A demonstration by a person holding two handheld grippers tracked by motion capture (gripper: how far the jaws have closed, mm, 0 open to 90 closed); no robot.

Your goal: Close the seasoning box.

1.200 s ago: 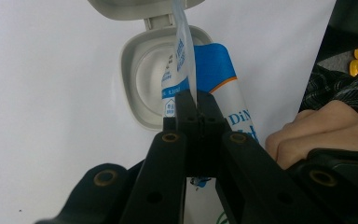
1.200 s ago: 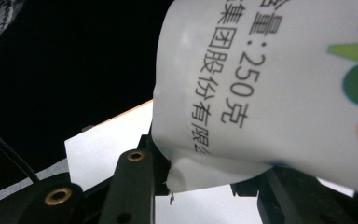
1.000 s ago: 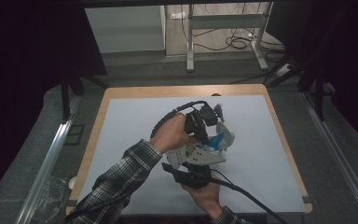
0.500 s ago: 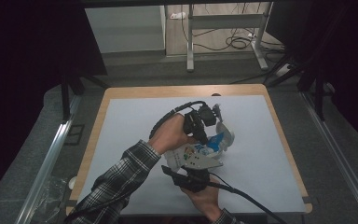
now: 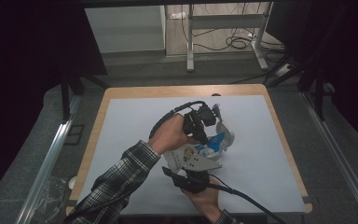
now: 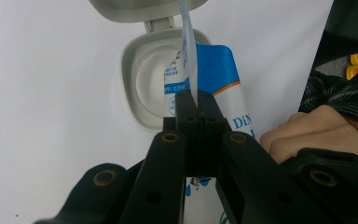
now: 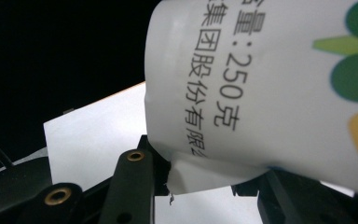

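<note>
White sheeting covers the wood-edged surface (image 5: 121, 121). Near its middle lies a white printed pouch (image 5: 193, 156) with a blue end, whose tip reaches into a pale round container (image 6: 144, 84) with its hinged lid (image 6: 135, 7) swung back. Left hand-held gripper (image 6: 196, 100) is clamped tight on that blue tip. Right hand-held gripper (image 7: 205, 175) pinches the pouch's sealed bottom edge, jaws partly closed.

Overhead view; two close views along grippers
</note>
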